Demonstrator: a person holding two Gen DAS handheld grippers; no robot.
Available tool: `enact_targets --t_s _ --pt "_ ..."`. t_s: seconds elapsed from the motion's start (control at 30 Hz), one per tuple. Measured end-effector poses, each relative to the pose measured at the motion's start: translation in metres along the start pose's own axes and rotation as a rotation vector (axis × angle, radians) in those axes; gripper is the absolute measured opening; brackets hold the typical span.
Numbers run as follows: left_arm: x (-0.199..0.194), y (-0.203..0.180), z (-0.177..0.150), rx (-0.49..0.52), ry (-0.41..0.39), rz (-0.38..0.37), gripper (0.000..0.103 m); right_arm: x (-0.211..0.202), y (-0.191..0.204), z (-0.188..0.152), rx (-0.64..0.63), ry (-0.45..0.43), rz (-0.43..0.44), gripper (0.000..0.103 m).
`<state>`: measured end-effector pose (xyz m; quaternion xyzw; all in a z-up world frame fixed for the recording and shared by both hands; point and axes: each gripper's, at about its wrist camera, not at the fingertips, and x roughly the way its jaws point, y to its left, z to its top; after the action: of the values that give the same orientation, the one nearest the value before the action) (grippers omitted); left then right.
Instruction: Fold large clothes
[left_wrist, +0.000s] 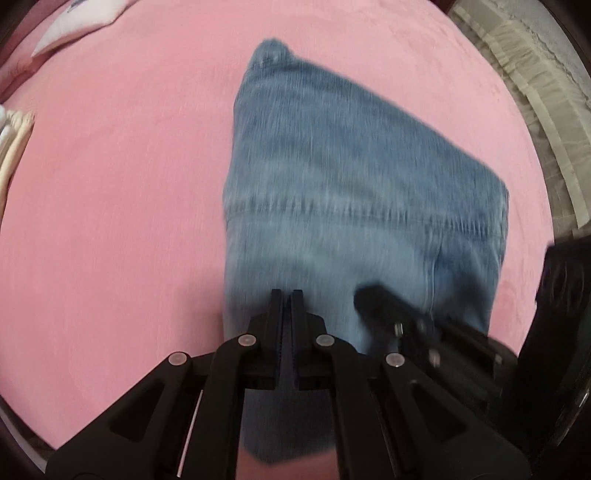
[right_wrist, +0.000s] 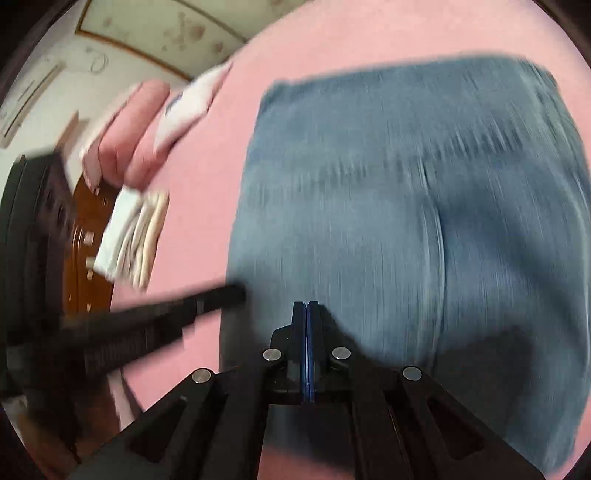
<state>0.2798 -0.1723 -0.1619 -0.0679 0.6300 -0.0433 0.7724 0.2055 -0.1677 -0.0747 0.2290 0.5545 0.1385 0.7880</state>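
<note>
the jeans (left_wrist: 332, 184) are spread on the pink bed cover (left_wrist: 110, 221), and their long axis is seen running from 6 o'clock up to 12 o'clock in the left wrist view, with the far end narrowing toward 12. the near edge of the denim is held at 6 o'clock by the left gripper (left_wrist: 287, 295), whose fingers are pressed together with cloth apparently pinched between them; the pinch itself is blurred. just beside it, at about 4 o'clock, the right gripper (left_wrist: 369, 295) is seen on the same near edge.

in the right wrist view the jeans (right_wrist: 406, 221) again stretch away from the fingers toward 12 o'clock. the right gripper (right_wrist: 306, 306) is closed tight, seemingly on the denim edge, and the left gripper (right_wrist: 232, 293) is seen at 9 o'clock at the cloth's side. a stack of folded clothes (right_wrist: 133, 236) lies at 9 o'clock, well apart.

both grippers are judged equally near, so the near edge would likely be carried forward toward 12 o'clock.
</note>
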Motion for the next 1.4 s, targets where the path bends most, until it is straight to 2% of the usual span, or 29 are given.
enact_targets --t_s 0.07,0.2,0.3,0.4,0.47,0.57,0.7,0.77,0.87,1.07,1.17,1.3,1.4 --pt "0.004 -0.003 0.019 -0.002 -0.041 -0.003 0.000 0.007 0.000 0.024 0.016 -0.040 0.021 0.000" --pt "0.020 -0.003 0.056 -0.029 -0.080 -0.057 0.000 0.018 -0.003 0.058 -0.005 -0.099 -0.027 0.000" --pt "0.028 -0.008 0.084 -0.012 -0.064 -0.067 0.000 0.028 -0.011 0.078 -0.006 -0.127 -0.082 0.000" --pt "0.026 -0.010 0.102 0.012 -0.115 -0.054 0.000 0.033 -0.029 0.096 0.017 -0.159 -0.160 0.000" --pt "0.034 -0.012 0.115 0.009 -0.115 -0.041 0.000 0.033 -0.045 0.105 0.055 -0.175 -0.146 0.000" --pt "0.040 -0.014 0.129 -0.015 -0.158 -0.033 0.000 0.027 -0.068 0.112 0.094 -0.180 -0.098 0.000" --pt "0.052 -0.022 0.142 0.029 -0.179 0.042 0.000 0.003 -0.079 0.102 0.029 -0.192 -0.125 0.000" --pt "0.051 -0.014 0.145 0.034 -0.172 0.044 0.000 -0.005 -0.084 0.095 0.002 -0.194 -0.163 0.000" --pt "0.056 -0.011 0.149 0.023 -0.162 0.008 0.000 -0.014 -0.088 0.086 0.026 -0.210 -0.177 0.000" --pt "0.064 0.014 0.157 -0.039 -0.139 -0.123 0.000 -0.041 -0.104 0.068 0.172 -0.207 -0.168 0.000" --pt "0.064 0.018 0.160 -0.049 -0.138 -0.144 0.000 -0.048 -0.104 0.059 0.197 -0.203 -0.216 0.000" --pt "0.051 0.015 0.151 -0.031 -0.160 -0.113 0.000 -0.063 -0.107 0.045 0.207 -0.181 -0.280 0.000" --pt "0.039 0.014 0.143 -0.017 -0.175 -0.049 0.000 -0.067 -0.106 0.040 0.240 -0.164 -0.304 0.000"
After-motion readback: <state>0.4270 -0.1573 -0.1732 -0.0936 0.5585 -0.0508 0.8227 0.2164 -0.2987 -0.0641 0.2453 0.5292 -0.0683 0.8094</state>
